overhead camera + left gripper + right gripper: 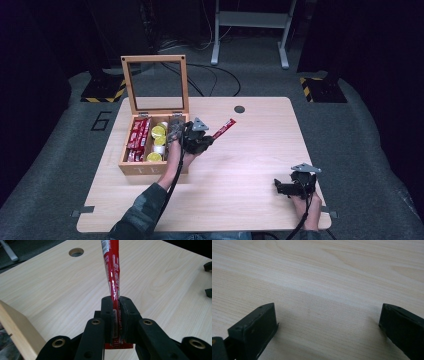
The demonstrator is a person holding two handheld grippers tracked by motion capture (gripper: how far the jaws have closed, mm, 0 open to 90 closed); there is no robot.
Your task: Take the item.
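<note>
A: Left tool [209, 140]?
B: Clamped on a red stick packet [223, 128]. In the left gripper view the packet [113, 277] runs up from between the two pressed-together jaws, its lower end poking out below them.
A: Where's that over the counter [240, 165]?
B: High view: held just right of the wooden box [131, 168], packet angling up and to the right, towards the round hole [239, 109] in the counter. Can't tell whether its far tip touches the wood.
A: Box contents?
B: Lid [156, 84] stands upright, hinged at the back. Left compartment has more red packets [138, 137], the next has yellow-topped cups [158, 134], the right one is mostly hidden by the hand.
A: Right tool [281, 188]?
B: Jaws spread wide, nothing between them. Right gripper view shows bare wood grain between the two black jaws. In the high view it sits near the counter's front right corner, well apart from the left one, pointing left.
A: Person?
B: Forearms from the bottom edge, camo-pattern sleeve [141, 212] on the left arm.
</note>
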